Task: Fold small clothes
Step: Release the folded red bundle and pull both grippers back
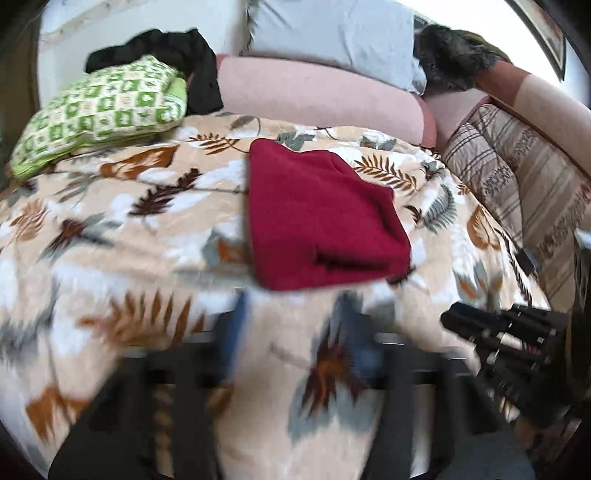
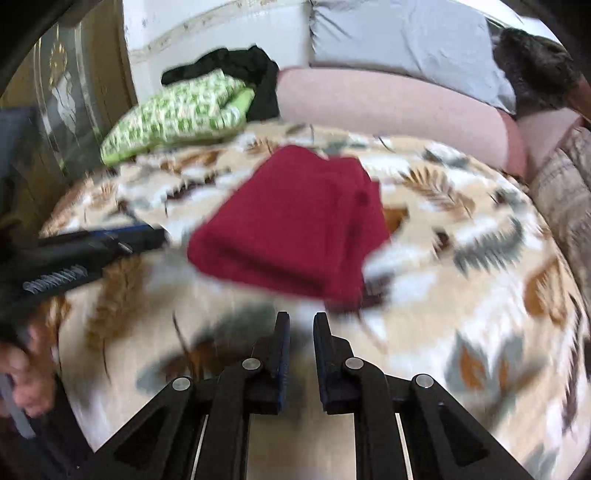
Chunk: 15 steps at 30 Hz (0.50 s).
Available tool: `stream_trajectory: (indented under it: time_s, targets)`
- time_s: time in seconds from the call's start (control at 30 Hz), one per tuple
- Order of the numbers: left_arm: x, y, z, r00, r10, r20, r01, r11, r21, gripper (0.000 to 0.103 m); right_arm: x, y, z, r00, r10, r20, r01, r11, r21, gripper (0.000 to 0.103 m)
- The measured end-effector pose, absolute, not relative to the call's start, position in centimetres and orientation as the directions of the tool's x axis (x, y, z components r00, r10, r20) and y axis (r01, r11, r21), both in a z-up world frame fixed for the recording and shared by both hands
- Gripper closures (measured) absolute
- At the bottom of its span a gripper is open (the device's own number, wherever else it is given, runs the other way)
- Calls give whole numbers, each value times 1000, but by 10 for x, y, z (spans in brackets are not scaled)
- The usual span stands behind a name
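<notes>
I have the red garment point(image 1: 321, 218) lying folded on the leaf-print blanket point(image 1: 129, 229) that covers the bed, roughly in the middle of it, with the folded edges stacked toward my side. In the right wrist view the same garment point(image 2: 295, 221) sits just ahead of the right tongs point(image 2: 301, 321), apart from them, nothing touching it.

My right tongs stand slightly parted, a narrow gap between the two blue-lined fingers point(image 2: 282, 343), and nothing is gripped in that gap. They hover over the blanket point(image 2: 461, 258) just short of the garment's near edge.

My left tongs point(image 1: 295, 317) are badly smeared by motion in their own camera; the fingers look spread fairly wide with only blanket showing between them, though I cannot be sure of the exact gap. From the right wrist view the left tongs point(image 2: 155, 234) come in from the left side, tips near the garment's left edge and apparently not in contact. The right unit shows at the lower right of the left view point(image 1: 448, 319).

Further back, a green patterned pillow point(image 1: 99, 114) lies at the far left corner of the bed with a black garment point(image 1: 184, 55) bunched behind it. A pink bolster point(image 1: 321, 99) runs along the head of the bed, a grey pillow point(image 1: 332, 33) propped above it, and a striped cushion point(image 1: 517, 184) lies along the right side
</notes>
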State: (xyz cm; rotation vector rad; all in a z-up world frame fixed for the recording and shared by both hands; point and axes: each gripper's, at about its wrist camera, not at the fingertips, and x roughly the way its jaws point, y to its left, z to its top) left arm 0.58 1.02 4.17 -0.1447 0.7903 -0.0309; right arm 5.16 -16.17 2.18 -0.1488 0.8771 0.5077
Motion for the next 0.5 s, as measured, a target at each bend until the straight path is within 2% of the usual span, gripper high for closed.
stream_trajectory:
  time_s: [0.03,0.13,0.2,0.23,0.37,0.5]
  targets:
    - [-12,8,36,715,-76,-695,-40,988,-149,22,41,-168,22,532,373,-760,-466,878,105,91]
    - [-27,-7,25,659,-74,-749,-20,993,-115,21,15,-188,25,557,367,-745,-426,896,123,91]
    - [-33,-20,22,640,-41,-767,5,999,-49,17,1,-197,26,569,351,-744,-405,907,118,90]
    - [-39,-27,22,655,-6,-756,-2,1000,-10,17,-7,-204,28,581,341,-739,-389,914,115,88]
    - [-54,-39,26,676,66,-734,-31,998,61,17,-29,-218,35,633,334,-698,-359,926,118,63]
    - [-61,-45,31,690,154,-707,-97,988,120,17,-45,-223,39,665,332,-669,-346,931,117,60]
